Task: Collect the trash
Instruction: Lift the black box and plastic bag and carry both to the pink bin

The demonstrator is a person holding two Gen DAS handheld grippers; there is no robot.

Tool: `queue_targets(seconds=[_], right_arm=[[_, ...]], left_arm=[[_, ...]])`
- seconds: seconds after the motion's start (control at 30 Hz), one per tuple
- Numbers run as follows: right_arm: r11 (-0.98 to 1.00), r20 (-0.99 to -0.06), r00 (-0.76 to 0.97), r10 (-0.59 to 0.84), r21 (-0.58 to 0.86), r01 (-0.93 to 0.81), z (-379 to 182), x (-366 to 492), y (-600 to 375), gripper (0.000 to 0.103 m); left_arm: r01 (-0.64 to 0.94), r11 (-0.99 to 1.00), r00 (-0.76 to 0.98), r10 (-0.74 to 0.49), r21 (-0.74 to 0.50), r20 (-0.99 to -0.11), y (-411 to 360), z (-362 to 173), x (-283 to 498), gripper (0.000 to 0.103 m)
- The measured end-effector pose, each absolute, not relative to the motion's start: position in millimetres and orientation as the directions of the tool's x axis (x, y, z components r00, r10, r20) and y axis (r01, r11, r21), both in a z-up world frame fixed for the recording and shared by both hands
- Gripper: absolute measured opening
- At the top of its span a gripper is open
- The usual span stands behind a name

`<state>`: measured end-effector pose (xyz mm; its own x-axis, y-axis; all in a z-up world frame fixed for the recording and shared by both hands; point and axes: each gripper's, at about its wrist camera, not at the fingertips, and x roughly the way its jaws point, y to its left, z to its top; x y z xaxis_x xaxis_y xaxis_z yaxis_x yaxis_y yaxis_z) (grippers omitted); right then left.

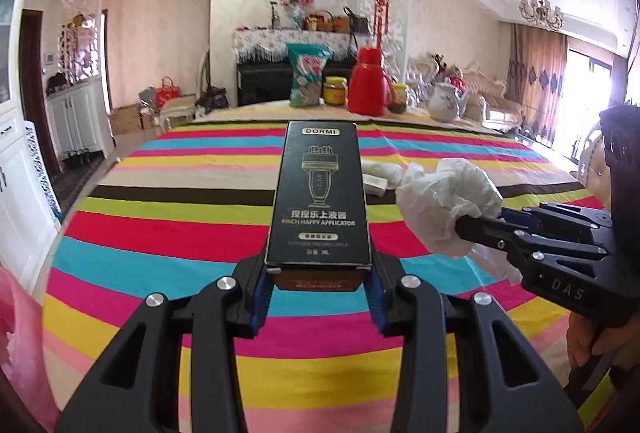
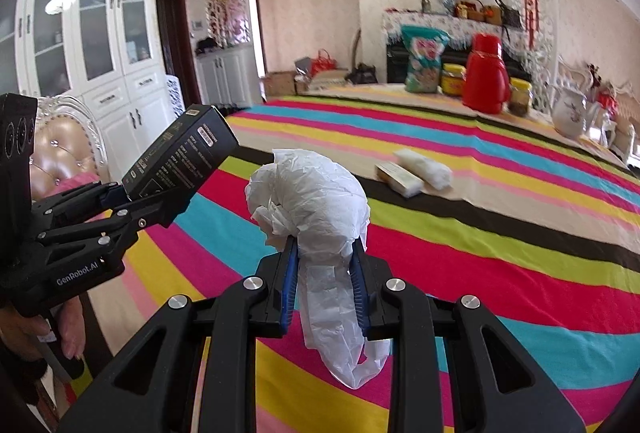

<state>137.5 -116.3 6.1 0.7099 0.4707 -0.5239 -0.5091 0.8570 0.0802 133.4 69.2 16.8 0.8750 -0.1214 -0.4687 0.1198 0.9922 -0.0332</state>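
I've got both claws loaded right now: my left gripper (image 1: pixel 318 297) is clamped on the near end of the black carton (image 1: pixel 320 193), its long axis running straight out toward twelve o'clock in the left wrist view, and my right gripper (image 2: pixel 325 281) is clenched on the crumpled white tissue wad (image 2: pixel 310 193), bulging above the pads with a tail hanging below them. Both loads are clear of the striped tablecloth (image 1: pixel 180 225), nothing dragging. Looking outward from the right claw, two pieces are left on the cloth at about one o'clock: a small flat pale packet (image 2: pixel 400 173) and a white tissue roll (image 2: pixel 426 163) touching it, lying side by side, long axes slanting from upper left to lower right. From the left claw they sit just past the carton, at roughly one o'clock too. My read: the right hand is nearer, but neither claw is free, so something must be dropped first. No bin shows in either view. The red thermos (image 2: pixel 486 73) and jars stand well beyond, along the far edge.
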Motion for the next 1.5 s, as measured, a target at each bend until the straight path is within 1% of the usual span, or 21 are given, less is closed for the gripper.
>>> queue_targets(seconds=[0.17,0.33,0.67,0.83,0.9,1.2,1.37,1.5], right_arm=[[0.824,-0.518,0.686,0.511,0.07,-0.562,9,130,-84,0.025],[0.793,-0.512,0.664,0.545,0.058,-0.606,12,125,-53,0.025],[0.764,-0.504,0.641,0.579,0.061,-0.643,11,125,-20,0.025],[0.754,-0.492,0.634,0.596,0.071,-0.653,11,125,-8,0.025],[0.75,-0.48,0.638,0.603,0.067,-0.658,12,122,-3,0.025],[0.737,-0.475,0.633,0.612,0.052,-0.673,8,114,5,0.025],[0.731,-0.471,0.625,0.622,0.062,-0.68,9,113,5,0.025],[0.705,-0.495,0.595,0.633,0.053,-0.707,10,113,18,0.025]], left_arm=[[0.068,0.997,0.896,-0.075,-0.031,-0.438,94,22,110,0.038],[0.02,1.0,0.899,-0.026,-0.017,-0.438,120,20,93,0.038],[-0.065,0.998,0.887,0.056,-0.005,-0.458,167,13,67,0.038],[-0.098,0.995,0.882,0.091,0.01,-0.463,181,12,55,0.038],[-0.112,0.994,0.879,0.106,0.016,-0.466,181,12,62,0.038],[-0.17,0.985,0.864,0.143,-0.013,-0.483,202,11,53,0.038],[-0.21,0.978,0.869,0.185,-0.002,-0.46,204,14,47,0.038],[-0.239,0.971,0.873,0.218,0.007,-0.436,213,19,35,0.038]])
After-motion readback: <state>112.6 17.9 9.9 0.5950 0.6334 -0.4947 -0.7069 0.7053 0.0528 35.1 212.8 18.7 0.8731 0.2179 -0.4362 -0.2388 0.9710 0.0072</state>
